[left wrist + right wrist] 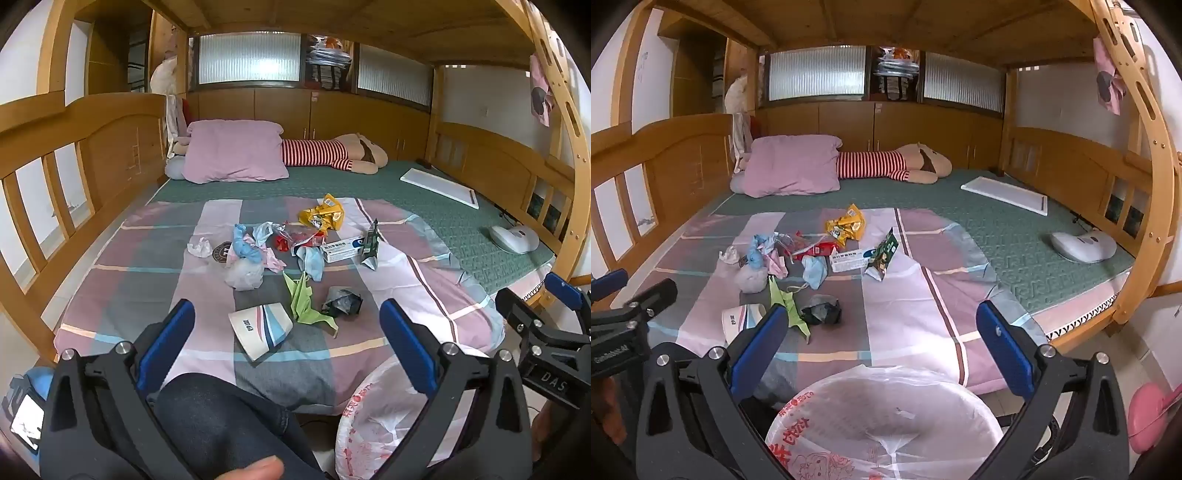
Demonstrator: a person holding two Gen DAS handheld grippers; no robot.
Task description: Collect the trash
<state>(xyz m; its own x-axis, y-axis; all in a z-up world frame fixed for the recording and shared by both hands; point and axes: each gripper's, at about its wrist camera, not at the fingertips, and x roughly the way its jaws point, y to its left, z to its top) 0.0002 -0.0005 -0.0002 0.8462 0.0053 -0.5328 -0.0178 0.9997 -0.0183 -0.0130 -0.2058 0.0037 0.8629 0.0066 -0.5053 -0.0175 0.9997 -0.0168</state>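
Note:
Trash lies scattered on a checked sheet on the bed: a flattened paper cup, green paper, a dark crumpled wrapper, a yellow snack bag, a white box, a green packet and blue masks. My left gripper is open, nearest the cup. My right gripper is open above a bin lined with a printed white bag.
A pink pillow and a striped plush toy lie at the far end. A white board and a white device rest on the green mat. Wooden rails border the bed. A person's knee is below my left gripper.

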